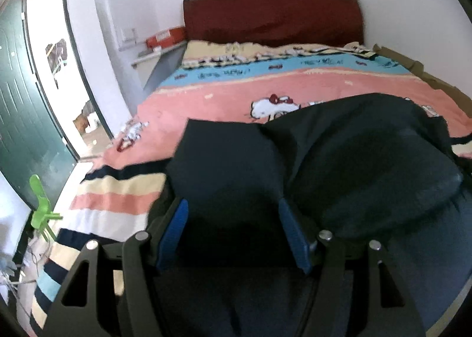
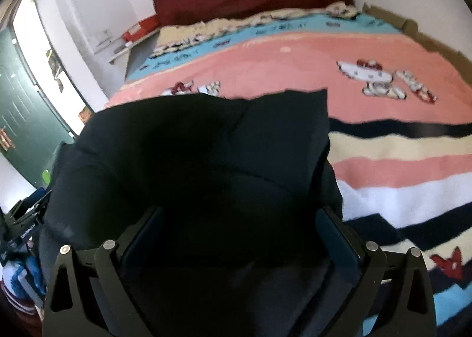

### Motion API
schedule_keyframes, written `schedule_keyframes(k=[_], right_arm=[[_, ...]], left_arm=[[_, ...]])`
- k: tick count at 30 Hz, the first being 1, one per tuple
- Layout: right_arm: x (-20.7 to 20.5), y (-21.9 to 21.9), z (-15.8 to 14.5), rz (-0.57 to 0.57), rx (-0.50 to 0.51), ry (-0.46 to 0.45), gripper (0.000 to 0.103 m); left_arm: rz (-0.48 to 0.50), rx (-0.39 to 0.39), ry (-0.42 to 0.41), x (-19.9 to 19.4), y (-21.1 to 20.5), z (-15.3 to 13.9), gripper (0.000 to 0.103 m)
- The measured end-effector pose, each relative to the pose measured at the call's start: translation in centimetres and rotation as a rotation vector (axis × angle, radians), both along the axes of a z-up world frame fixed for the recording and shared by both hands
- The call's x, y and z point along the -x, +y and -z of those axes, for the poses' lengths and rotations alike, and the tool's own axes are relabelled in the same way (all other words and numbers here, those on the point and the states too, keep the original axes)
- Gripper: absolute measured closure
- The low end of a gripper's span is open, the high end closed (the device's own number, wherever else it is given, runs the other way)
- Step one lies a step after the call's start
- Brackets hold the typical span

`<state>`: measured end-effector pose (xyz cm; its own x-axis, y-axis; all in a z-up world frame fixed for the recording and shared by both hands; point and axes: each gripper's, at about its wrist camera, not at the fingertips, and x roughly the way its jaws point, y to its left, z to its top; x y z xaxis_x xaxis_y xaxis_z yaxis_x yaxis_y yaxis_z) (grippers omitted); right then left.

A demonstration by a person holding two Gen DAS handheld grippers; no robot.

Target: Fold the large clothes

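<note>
The dark garment (image 1: 339,160) is soft and limp, probably light to middling in weight. It looks thick enough to billow and hold air rather than lie crisp, so it will sag from wherever it is gripped. The best holds seem to be its outer corners or hem, one per hand, so the cloth spreads between them.

It is navy or black, plain and matte, and lies bunched in rounded folds on the near part of the bed (image 1: 206,92), over the pink cartoon blanket (image 2: 383,142).

The left claw (image 1: 233,213) stands fairly wide with cloth bulging between its blue pads, and the right claw (image 2: 242,219) likewise. Whether either is clamping the fabric or just straddling it, I cannot tell.
</note>
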<state>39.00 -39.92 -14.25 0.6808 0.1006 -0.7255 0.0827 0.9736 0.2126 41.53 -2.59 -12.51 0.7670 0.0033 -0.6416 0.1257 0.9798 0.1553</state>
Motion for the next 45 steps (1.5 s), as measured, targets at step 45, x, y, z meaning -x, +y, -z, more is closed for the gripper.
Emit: schedule_keyframes(k=[45], right_arm=[[12.1, -5.2, 2.1, 0.136, -0.019, 0.011, 0.001]], left_arm=[[-0.016, 0.072, 0.001, 7.9, 4.2, 0.1, 0.040]])
